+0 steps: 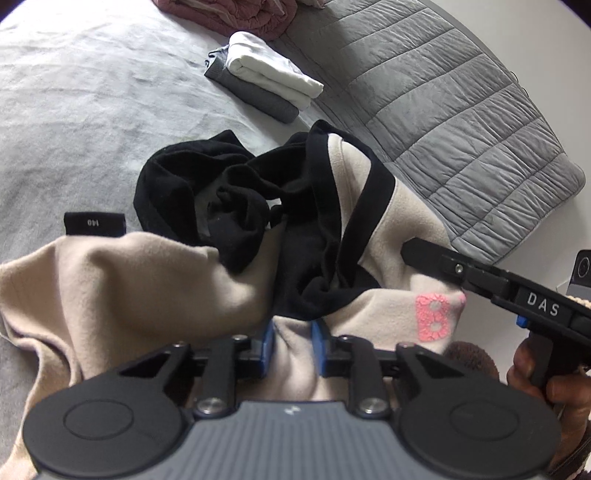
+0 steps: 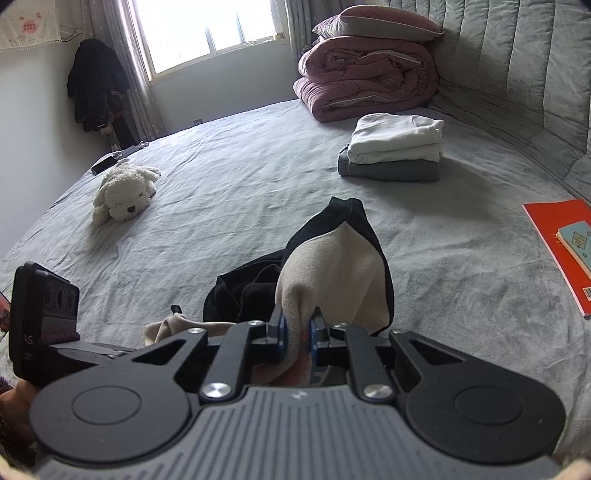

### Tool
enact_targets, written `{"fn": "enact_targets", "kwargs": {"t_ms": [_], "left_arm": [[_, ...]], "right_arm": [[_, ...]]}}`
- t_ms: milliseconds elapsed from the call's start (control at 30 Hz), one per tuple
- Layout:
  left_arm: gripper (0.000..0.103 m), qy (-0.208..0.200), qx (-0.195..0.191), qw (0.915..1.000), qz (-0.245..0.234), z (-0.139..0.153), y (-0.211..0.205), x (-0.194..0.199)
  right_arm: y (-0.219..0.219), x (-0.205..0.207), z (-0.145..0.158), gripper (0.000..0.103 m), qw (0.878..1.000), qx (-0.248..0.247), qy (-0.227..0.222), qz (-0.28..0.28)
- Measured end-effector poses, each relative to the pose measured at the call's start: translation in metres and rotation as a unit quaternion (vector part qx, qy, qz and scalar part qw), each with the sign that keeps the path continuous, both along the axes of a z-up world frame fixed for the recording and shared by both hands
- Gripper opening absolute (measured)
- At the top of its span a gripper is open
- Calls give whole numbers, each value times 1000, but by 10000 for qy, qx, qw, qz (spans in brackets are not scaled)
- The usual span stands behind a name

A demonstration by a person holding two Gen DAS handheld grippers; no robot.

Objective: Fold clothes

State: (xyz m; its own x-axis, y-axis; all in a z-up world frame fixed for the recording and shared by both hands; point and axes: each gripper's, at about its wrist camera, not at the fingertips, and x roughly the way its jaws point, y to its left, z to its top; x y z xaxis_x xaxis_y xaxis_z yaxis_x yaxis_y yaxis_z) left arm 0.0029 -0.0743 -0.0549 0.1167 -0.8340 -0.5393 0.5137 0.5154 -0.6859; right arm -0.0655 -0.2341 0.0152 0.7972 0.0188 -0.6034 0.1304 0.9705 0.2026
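Crumpled beige-and-black fleece garment (image 1: 373, 206) on bed

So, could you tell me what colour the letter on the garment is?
Pink letter, clearest in the left wrist view.

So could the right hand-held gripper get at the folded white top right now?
Probably not yet: the right hand-held gripper is shut on the beige garment. The white top lies beyond, across bare sheet.

Left wrist view looks steeply down, close over the beige-and-black garment (image 1: 122, 280); right wrist view faces low across the bed (image 2: 236, 192) toward the window (image 2: 207, 29); both share the folded stack (image 1: 266, 85).
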Motion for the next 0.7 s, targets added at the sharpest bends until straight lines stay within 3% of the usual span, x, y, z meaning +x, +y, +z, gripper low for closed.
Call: {"fn": "enact_targets", "kwargs": {"t_ms": [33, 133, 367, 567, 700], "left_arm": [[9, 65, -66, 10000, 3, 1, 1, 0], [7, 61, -246, 9996, 91, 10, 5, -3], [5, -472, -642, 9941, 735, 49, 35, -2], [4, -865, -827, 9819, 1466, 75, 70, 6], [4, -1128, -943, 9679, 2036, 93, 100, 14]], "right_arm": [[1, 0, 1, 14, 10000, 0, -13, 3], [2, 1, 5, 14, 10000, -22, -62, -14], [5, 3, 13, 14, 9998, -21, -187, -15], [20, 23, 23, 14, 9990, 44, -407, 153], [36, 46, 23, 14, 9982, 163, -412, 400]]}}
